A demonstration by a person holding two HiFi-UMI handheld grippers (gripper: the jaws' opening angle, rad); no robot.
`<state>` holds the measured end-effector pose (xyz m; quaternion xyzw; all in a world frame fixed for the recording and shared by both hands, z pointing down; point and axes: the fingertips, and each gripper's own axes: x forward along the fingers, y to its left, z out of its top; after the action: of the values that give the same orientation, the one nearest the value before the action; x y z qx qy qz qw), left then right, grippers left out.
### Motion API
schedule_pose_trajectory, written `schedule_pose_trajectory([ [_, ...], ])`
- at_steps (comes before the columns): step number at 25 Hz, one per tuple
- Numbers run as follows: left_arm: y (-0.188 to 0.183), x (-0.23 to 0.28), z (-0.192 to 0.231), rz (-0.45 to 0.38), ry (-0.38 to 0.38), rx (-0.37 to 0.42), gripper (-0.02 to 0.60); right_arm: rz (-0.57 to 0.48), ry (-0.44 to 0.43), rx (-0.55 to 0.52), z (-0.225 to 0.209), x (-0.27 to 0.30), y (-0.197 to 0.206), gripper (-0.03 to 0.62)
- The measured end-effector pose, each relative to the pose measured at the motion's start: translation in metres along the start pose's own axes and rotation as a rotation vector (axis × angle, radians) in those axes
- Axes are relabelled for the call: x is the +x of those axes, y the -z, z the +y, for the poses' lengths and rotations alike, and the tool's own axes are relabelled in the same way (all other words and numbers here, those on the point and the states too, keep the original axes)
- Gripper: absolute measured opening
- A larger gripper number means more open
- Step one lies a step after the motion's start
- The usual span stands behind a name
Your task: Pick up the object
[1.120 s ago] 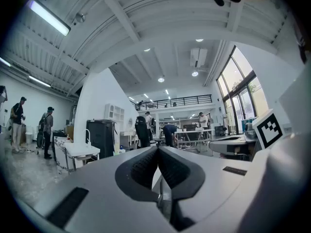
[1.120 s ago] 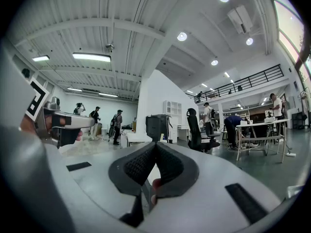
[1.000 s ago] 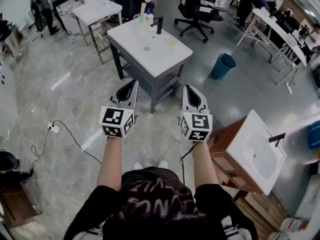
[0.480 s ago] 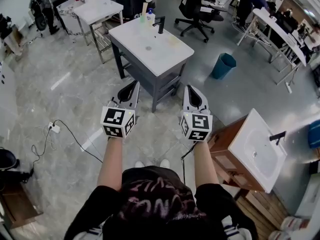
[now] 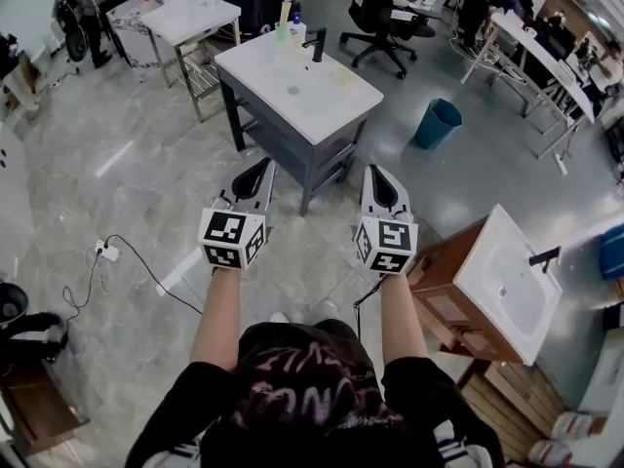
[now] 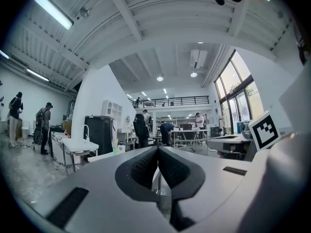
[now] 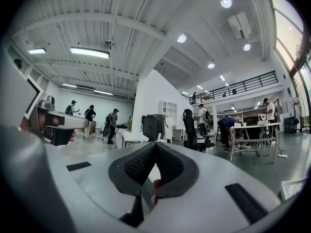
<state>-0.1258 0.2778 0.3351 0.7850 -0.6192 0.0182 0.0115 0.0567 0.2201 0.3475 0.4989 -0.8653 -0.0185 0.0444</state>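
Ahead stands a white sink vanity [image 5: 327,105] on a dark grey cabinet. It carries a black faucet [image 5: 314,43], small bottles [image 5: 292,30] at its far edge and a pale yellow object [image 5: 341,78] beside the basin. My left gripper [image 5: 261,165] [image 6: 158,148] and right gripper [image 5: 376,171] [image 7: 155,144] are held side by side above the floor, just short of the vanity's near corner. They point level toward it. Each gripper's jaws meet at the tips with nothing between them.
A second white sink on a wooden cabinet [image 5: 507,286] stands close at the right. A teal bin [image 5: 435,127], a white table [image 5: 191,18], a black office chair [image 5: 382,13] and desks with people lie beyond. A cable and power strip [image 5: 105,252] lie on the floor at left.
The vanity has drawn slightly nearer in the head view as I step toward it. Both grippers keep their shut jaws and their side-by-side spacing.
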Motion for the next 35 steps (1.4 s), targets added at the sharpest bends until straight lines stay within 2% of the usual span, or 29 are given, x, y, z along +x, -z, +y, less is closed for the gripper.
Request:
schedule_pose_trajectory([
  [6, 0.006, 0.020, 0.005, 0.016, 0.038, 0.000, 0.015, 0.006, 0.005, 0.000, -0.003, 0.018, 0.002, 0.015],
  [13, 0.016, 0.070, 0.013, 0.033, 0.064, 0.016, 0.014, 0.002, 0.012, 0.015, -0.029, 0.064, 0.014, 0.015],
  [29, 0.048, 0.264, 0.073, 0.089, 0.056, -0.030, 0.015, 0.057, -0.008, 0.024, -0.116, 0.250, 0.041, 0.015],
  [35, 0.039, 0.334, 0.082, 0.096, 0.047, -0.034, 0.015, 0.068, -0.023, 0.041, -0.155, 0.305, 0.042, 0.015],
])
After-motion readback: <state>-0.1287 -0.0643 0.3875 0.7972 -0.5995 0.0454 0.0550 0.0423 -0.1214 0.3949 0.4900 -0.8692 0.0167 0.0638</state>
